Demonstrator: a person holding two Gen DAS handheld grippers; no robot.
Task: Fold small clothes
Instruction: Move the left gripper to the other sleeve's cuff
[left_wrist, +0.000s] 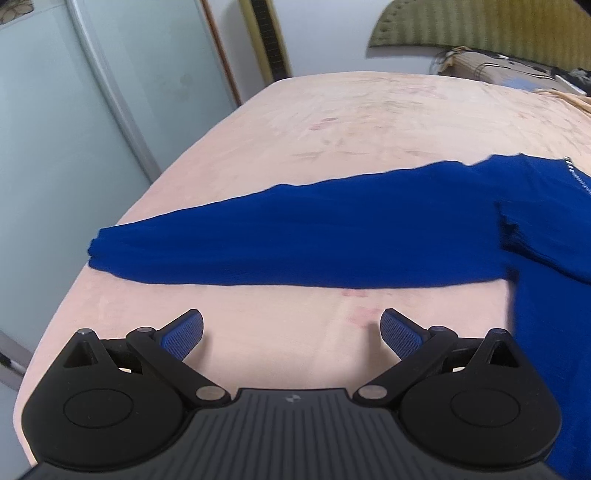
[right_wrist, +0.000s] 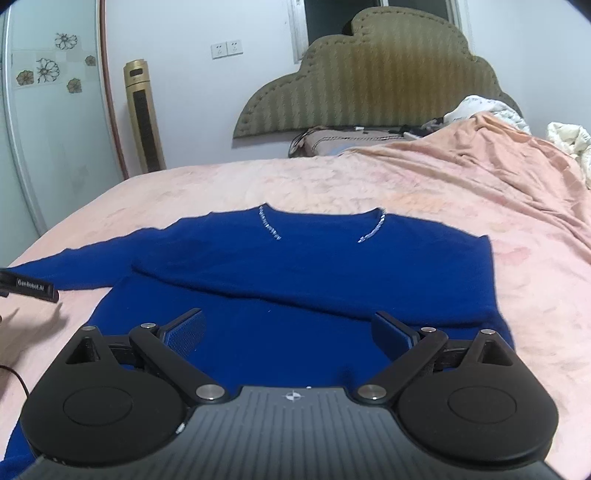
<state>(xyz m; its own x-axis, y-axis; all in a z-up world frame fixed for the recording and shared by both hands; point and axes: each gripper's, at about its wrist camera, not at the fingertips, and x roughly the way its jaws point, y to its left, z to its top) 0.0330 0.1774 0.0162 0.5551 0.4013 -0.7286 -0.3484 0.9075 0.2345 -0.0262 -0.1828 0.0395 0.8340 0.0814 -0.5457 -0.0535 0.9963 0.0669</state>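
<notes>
nearest, the left gripper (left_wrist: 291, 328) is held with fingers spread and empty over the pink bedspread (left_wrist: 332, 122), just short of the outstretched sleeve (left_wrist: 280, 243). the right gripper (right_wrist: 288, 328) is likewise spread, holding nothing, above the blue sweater (right_wrist: 332, 266). one sleeve appears already folded across the chest; the other sleeve and the body folds are judged still undone. beyond, a headboard (right_wrist: 369, 74) is seen.

Bed: we see a pink floral blanket (right_wrist: 332, 184) covering it.
Headboard: we note an olive, scalloped headboard (right_wrist: 369, 74) against the wall.
Corner: a gold tower fan (right_wrist: 144, 114), two wall sockets (right_wrist: 226, 48) above.
Far right: white bedding (right_wrist: 565, 136), perhaps a quilt.
</notes>
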